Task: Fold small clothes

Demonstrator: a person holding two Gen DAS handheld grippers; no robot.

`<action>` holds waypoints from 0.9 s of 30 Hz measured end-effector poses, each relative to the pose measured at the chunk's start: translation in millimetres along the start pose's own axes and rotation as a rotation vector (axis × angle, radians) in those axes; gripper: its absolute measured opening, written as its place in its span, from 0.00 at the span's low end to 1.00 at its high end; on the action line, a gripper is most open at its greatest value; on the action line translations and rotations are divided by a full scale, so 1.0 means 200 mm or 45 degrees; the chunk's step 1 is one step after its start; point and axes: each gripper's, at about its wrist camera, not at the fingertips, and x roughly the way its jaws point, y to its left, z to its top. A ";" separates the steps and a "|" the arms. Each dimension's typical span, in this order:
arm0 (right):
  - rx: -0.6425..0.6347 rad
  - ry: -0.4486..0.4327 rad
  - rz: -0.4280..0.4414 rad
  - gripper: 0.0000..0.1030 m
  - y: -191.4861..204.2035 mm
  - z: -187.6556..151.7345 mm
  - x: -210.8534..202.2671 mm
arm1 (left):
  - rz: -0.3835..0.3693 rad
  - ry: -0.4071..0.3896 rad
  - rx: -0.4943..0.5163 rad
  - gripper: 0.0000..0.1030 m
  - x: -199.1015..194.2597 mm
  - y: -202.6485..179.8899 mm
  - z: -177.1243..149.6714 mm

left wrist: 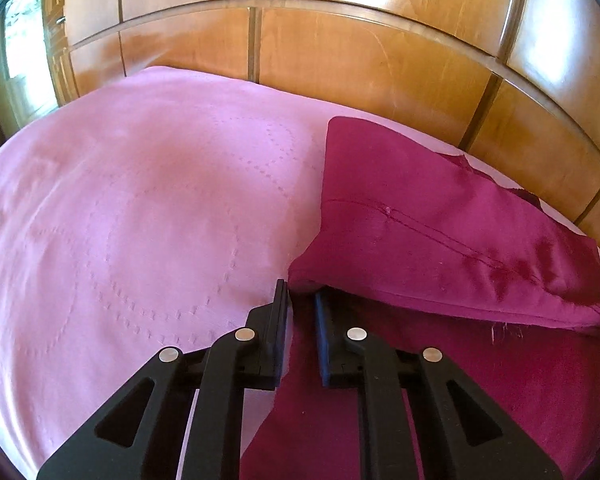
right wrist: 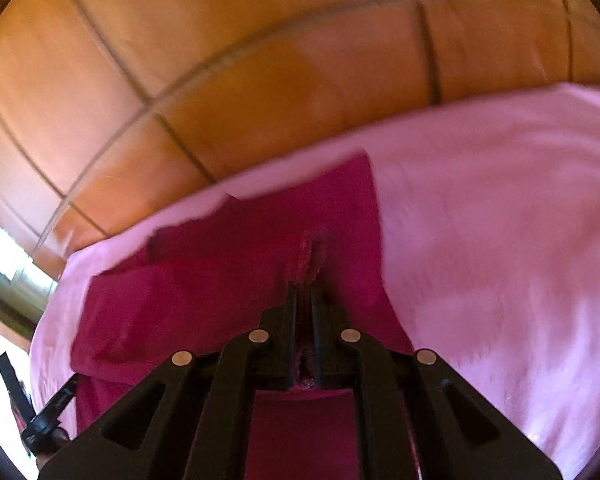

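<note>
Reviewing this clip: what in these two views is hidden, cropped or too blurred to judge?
- Left wrist view: the dark magenta cloth garment is cut off at the bottom and right edges, so its full shape is unknown.
- Left wrist view: the left gripper shows a gap; grip on the cloth unclear.
- Right wrist view: motion blur hides garment seams and the pink bedspread texture.

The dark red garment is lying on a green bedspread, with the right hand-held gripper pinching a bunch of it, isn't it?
Not quite: the bedspread is pink, as the left wrist view shows. The dark red garment does lie on it, and the right hand-held gripper does pinch a bunch of it.
</note>
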 end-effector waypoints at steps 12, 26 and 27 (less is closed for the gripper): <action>-0.038 -0.043 -0.019 0.22 0.02 -0.01 -0.06 | -0.138 -0.249 0.047 0.42 -0.34 0.01 -0.03; -0.313 -0.023 -0.038 0.50 0.33 -0.16 -0.01 | -0.093 -0.166 0.272 0.42 -0.14 -0.26 0.01; -0.309 -0.021 -0.050 0.50 0.32 -0.17 0.01 | -0.087 -0.160 0.280 0.42 -0.13 -0.27 0.00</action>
